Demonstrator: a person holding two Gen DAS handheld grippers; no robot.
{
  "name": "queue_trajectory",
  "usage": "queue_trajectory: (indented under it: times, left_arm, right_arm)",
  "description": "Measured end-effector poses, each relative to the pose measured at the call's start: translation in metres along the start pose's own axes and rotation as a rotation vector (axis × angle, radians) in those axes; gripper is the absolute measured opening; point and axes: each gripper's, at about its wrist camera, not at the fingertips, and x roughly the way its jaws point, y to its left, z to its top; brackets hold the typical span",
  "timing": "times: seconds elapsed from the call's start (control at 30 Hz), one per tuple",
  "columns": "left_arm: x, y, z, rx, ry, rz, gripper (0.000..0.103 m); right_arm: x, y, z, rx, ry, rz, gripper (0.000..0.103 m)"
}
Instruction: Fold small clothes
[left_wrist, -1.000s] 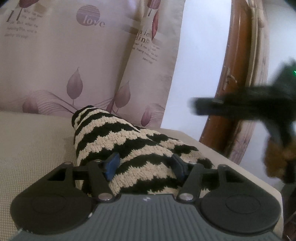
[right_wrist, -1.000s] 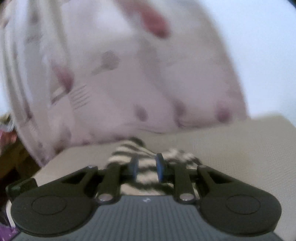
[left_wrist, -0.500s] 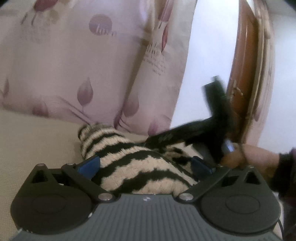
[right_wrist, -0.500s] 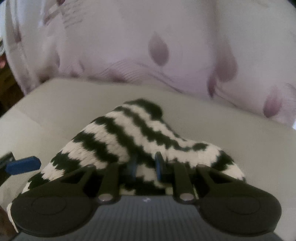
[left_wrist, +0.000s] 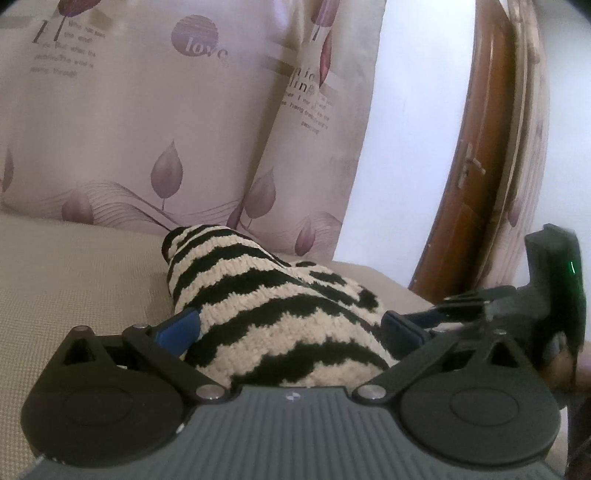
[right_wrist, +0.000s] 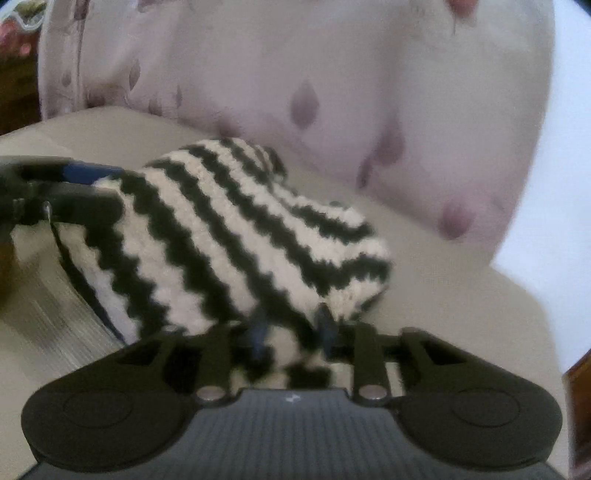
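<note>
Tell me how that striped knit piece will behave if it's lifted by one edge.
The striped knit is bunched in a soft mound on the beige cushion, so it will probably sag and unfold rather than hold shape. Its thick fuzzy yarn suggests good grip, not slipping. It looks light for its bulk, so a push would likely slide or crumple it.

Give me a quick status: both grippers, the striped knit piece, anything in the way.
Left gripper open wide, jaws just opened, striped knit between, not pinched. Right gripper just opening, knit between its pads. Knit bunched on beige cushion. Nothing blocking.
</note>
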Motion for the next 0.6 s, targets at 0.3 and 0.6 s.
queue_trajectory:
  times: [0.3, 0.6]
  left_arm:
    - [0.002, 0.006, 0.000, -0.024, 0.011, 0.014, 0.102]
    - [0.002, 0.004, 0.000, -0.019, 0.011, 0.021, 0.103]
  right_arm:
    - [-0.043, -0.013, -0.001, 0.236, -0.101, 0.095, 0.047]
    - [-0.030, 0.004, -0.026, 0.285, 0.007, 0.141, 0.033]
